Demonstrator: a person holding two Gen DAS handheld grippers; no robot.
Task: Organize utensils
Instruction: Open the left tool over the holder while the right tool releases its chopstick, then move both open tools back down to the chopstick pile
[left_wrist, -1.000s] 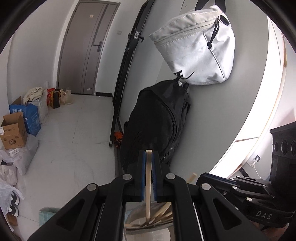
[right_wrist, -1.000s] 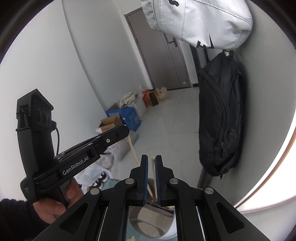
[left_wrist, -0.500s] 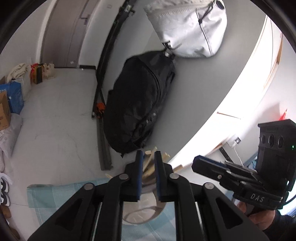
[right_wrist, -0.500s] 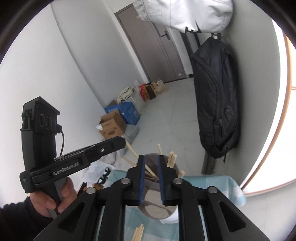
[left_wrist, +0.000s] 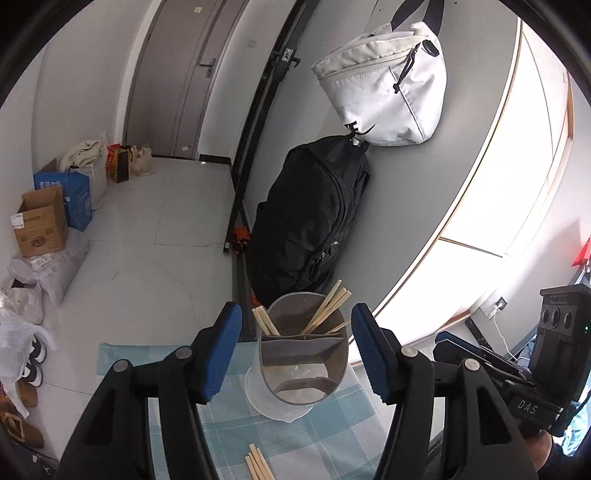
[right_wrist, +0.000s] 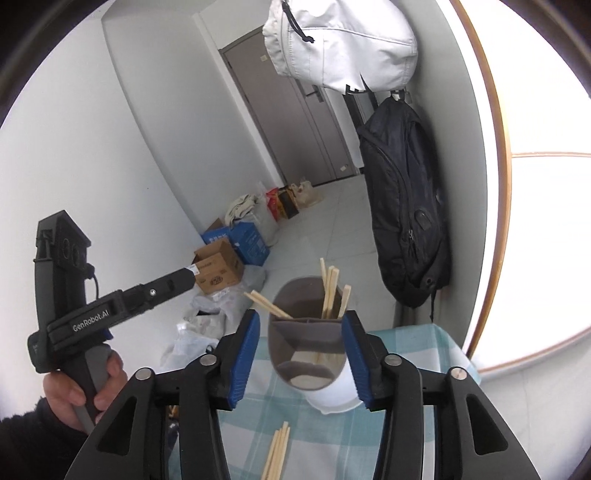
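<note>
Left wrist view: we see the bench (left_wrist: 332, 435) under its blue-and-white checked cloth, and on it the grey utensil holder (left_wrist: 303, 354) standing upright in a clear dish, at the far edge. Compared with a second ago, when our left tongs (left_wrist: 296, 349) were clamped on a single chopstick above the holder, both pairs now stand spread wide and empty, one jaw on either side of the holder without touching it. The right tongs (right_wrist: 300, 358), which were nearly closed half a second ago, have likewise parted and hold nothing.

The holder has internal dividers. The far compartments carry the standing chopsticks (left_wrist: 325, 308), leaning outward at several angles; the near compartment looks bare. We judge that the stick we carried has been dropped in among them, though we cannot tell which one it is.

Right wrist view: a small bundle of loose chopsticks (right_wrist: 276, 452) lies flat on the cloth, just short of the holder and between our jaws.

Meaning for the task: one delivery is done, both tongs are free, and the loose bundle is the remaining work. We expect the next pick to be there.
</note>
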